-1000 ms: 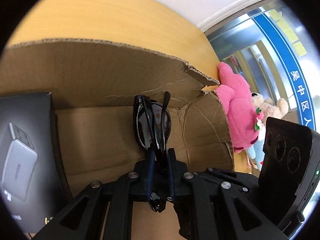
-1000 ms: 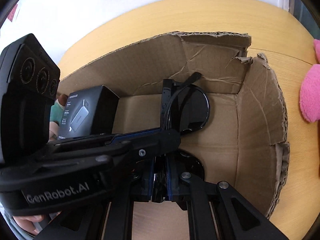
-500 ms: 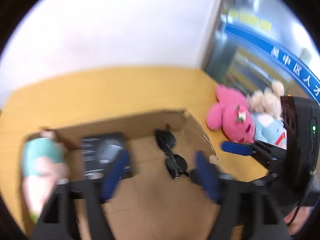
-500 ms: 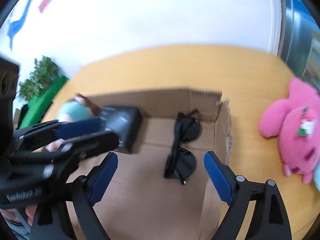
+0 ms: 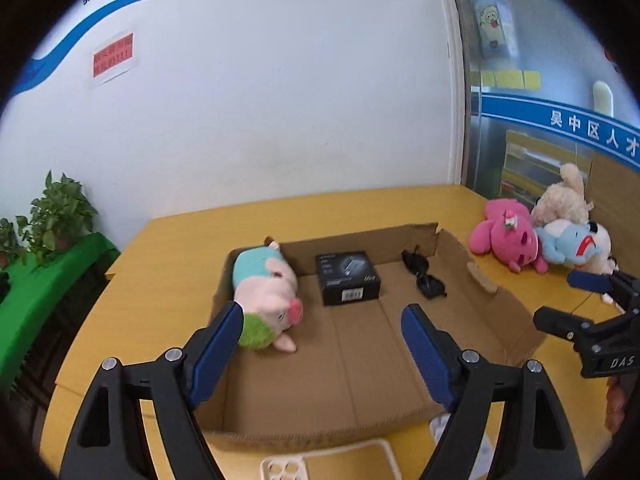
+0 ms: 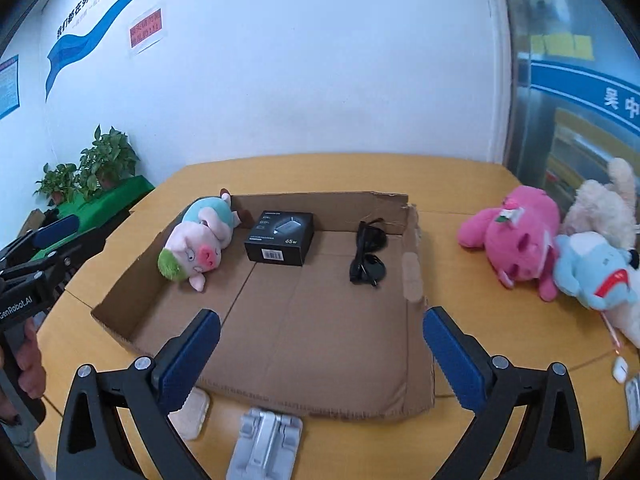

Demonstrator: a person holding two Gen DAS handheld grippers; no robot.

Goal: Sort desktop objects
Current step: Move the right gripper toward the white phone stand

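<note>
A shallow cardboard box (image 5: 516, 312) (image 6: 132, 276) lies on the yellow table. Inside it lie a pig plush (image 5: 266, 292) (image 6: 200, 246), a black charger box (image 5: 346, 276) (image 6: 280, 236) and folded black sunglasses (image 5: 424, 276) (image 6: 368, 256). My left gripper (image 5: 324, 352) is open and empty, held above the box's near edge. My right gripper (image 6: 320, 356) is open and empty, also above the near edge. The right gripper's fingers (image 5: 588, 280) show at the right of the left wrist view.
A pink plush (image 6: 516, 232) (image 5: 506, 240), a blue plush (image 6: 592, 268) and a cream plush (image 6: 604, 204) lie on the table right of the box. A grey stand (image 6: 266, 440), a beige case (image 6: 196, 412), a white frame (image 5: 332, 460) and earbuds (image 6: 619, 370) lie near the front. Plants (image 6: 92, 168) stand at left.
Both grippers let go of the sunglasses, opened wide and pulled back and up from the box. The sunglasses now lie folded on the box floor.
</note>
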